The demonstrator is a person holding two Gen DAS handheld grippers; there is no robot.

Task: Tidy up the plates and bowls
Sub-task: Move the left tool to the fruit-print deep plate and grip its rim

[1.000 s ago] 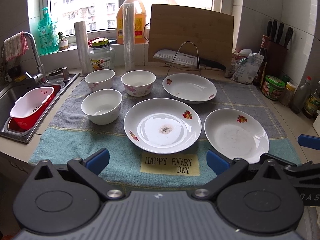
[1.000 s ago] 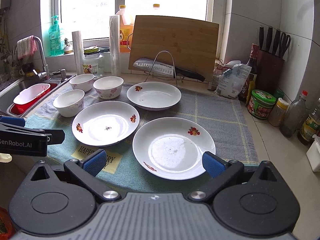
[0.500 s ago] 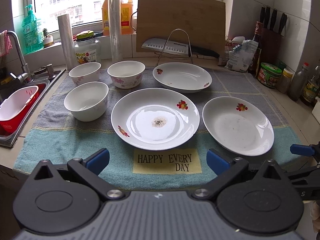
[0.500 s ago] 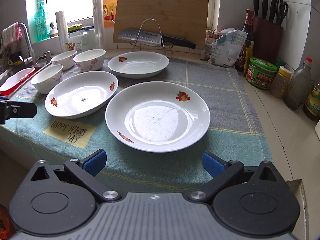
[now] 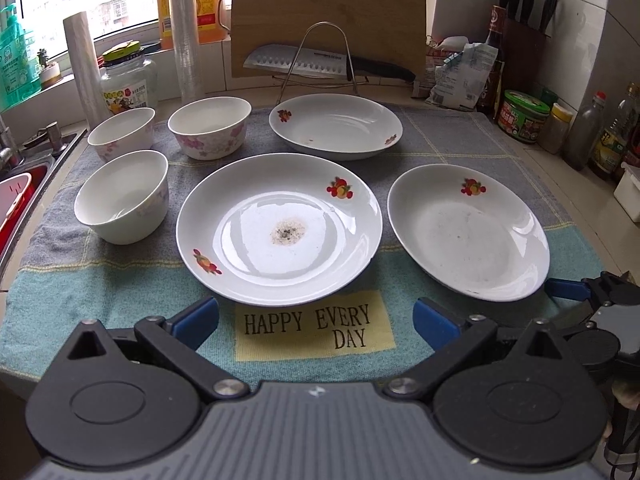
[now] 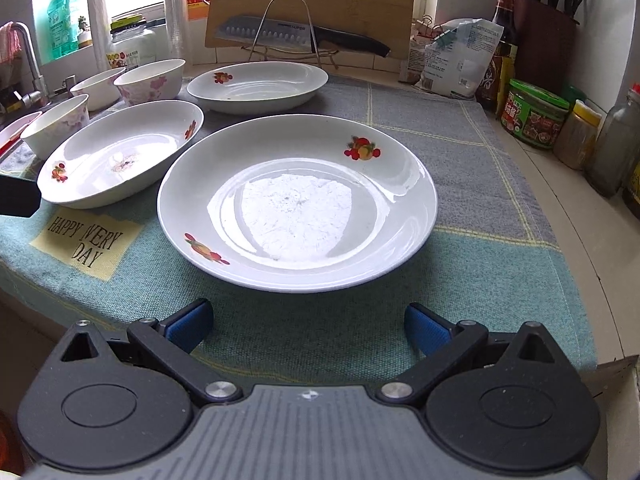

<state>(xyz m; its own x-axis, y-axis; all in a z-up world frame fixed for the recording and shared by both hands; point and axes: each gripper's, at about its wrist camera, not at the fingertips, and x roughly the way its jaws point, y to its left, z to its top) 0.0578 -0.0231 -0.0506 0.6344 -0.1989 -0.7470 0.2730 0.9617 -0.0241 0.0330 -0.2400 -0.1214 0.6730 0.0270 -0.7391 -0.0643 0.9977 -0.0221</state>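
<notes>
White crockery, three plates (image 5: pixel 280 228), three bowls (image 5: pixel 122 196), teal towel (image 5: pixel 100 292), two spread tongs (image 5: pixel 316 322).

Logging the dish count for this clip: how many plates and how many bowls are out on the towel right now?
Plates: 3, the centre plate, the right plate and the back plate.
Bowls: 3, the near bowl, the far-left bowl and the pink-flowered bowl.
Total: 6 dishes, none stacked.

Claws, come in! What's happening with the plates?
Both claws open, empty. Right claw faces right plate. Left claw faces middle plate. Nothing blocking.
</notes>
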